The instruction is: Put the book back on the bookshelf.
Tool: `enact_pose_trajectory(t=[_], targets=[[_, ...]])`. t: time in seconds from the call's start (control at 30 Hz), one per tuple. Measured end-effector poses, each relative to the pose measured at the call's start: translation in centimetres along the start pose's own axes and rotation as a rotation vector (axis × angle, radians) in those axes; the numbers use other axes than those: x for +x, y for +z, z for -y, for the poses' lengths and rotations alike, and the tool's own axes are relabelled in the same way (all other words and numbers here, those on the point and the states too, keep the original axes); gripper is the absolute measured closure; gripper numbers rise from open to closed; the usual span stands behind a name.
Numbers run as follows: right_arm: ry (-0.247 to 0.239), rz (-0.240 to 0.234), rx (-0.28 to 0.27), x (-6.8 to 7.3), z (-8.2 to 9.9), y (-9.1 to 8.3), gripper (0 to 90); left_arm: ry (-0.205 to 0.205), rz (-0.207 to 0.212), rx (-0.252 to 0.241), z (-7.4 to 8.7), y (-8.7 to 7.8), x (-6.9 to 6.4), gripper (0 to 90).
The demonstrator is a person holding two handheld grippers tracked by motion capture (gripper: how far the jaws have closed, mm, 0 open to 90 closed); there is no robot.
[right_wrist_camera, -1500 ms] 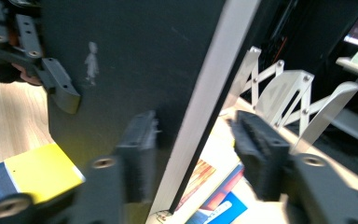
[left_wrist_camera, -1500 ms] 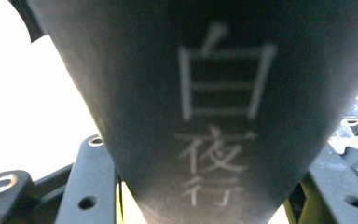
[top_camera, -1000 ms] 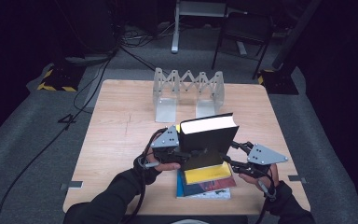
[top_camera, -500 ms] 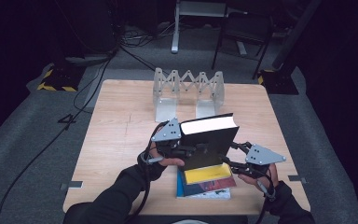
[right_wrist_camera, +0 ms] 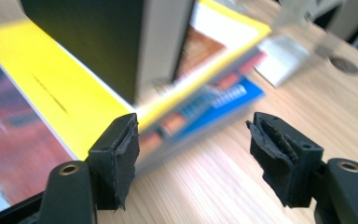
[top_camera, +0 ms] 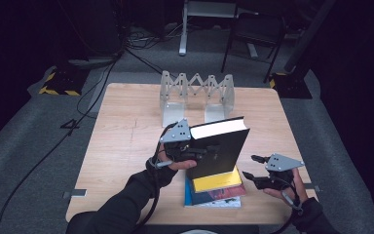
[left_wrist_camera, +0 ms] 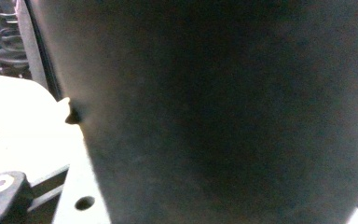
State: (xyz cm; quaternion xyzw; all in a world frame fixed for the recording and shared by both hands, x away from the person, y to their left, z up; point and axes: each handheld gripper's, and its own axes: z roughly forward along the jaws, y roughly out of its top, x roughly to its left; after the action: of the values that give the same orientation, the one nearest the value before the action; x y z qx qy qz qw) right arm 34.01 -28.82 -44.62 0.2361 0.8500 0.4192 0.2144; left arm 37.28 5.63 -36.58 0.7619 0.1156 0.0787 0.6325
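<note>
A thick black book [top_camera: 221, 148] stands upright on a stack whose top book is yellow [top_camera: 217, 180]. My left gripper [top_camera: 195, 152] is at the black book's left edge and shut on it; its jaws have just been closing with the book between them. The dark cover [left_wrist_camera: 214, 112] sits right up against the left gripper view. My right gripper [top_camera: 251, 166] hovers low to the right of the stack, apart from the books. Its jaws have just been opening, and the right gripper [right_wrist_camera: 193, 140] has nothing between its pads, with the yellow book [right_wrist_camera: 51, 88] and black book [right_wrist_camera: 88, 42] just ahead.
A white accordion-style rack [top_camera: 197, 95] stands at the far middle of the wooden table [top_camera: 126, 146]. Under the yellow book lie a red one and a blue one [top_camera: 214, 197], near the front edge. Cables trail from both grippers; dark floor, cables and chair legs surround the table.
My right gripper has drawn away from the black book, to the right and lower, with its jaws wider apart. The black book stays upright in my left gripper.
</note>
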Motion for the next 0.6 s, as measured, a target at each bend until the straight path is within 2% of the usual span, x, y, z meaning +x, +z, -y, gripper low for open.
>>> enact_pose_trajectory(t=[0.03,0.17,0.2,0.23,0.33,0.4,0.53,0.6], targets=[[0.031,0.015,0.005,-0.4,0.5,-0.1,32.7,-0.001,0.000,-0.004,0.0,0.0,0.0,48.9],[0.070,0.054,0.043,-1.6,1.9,-0.3,32.2,0.010,-0.012,-0.001,-0.4,0.1,-0.3,49.7],[0.096,0.060,0.045,-1.9,2.2,-0.3,31.9,0.015,-0.015,0.001,-0.5,0.1,-0.4,49.9],[0.118,0.058,0.050,-2.2,2.6,-0.2,31.2,0.024,-0.019,0.006,-0.6,0.1,-0.5,49.9],[0.170,0.074,0.116,-2.9,3.3,0.4,29.8,0.042,-0.036,0.009,-0.9,0.0,-0.7,50.3],[0.213,0.057,0.131,-3.2,3.7,0.7,29.0,0.055,-0.060,0.018,-1.2,-0.1,-0.9,50.6],[0.220,0.052,0.150,-3.1,3.9,1.2,28.9,0.049,-0.113,0.030,-1.5,-0.4,-1.0,50.8],[0.217,0.053,0.159,-3.1,3.9,1.4,28.9,0.047,-0.123,0.029,-1.6,-0.6,-0.9,51.0]])
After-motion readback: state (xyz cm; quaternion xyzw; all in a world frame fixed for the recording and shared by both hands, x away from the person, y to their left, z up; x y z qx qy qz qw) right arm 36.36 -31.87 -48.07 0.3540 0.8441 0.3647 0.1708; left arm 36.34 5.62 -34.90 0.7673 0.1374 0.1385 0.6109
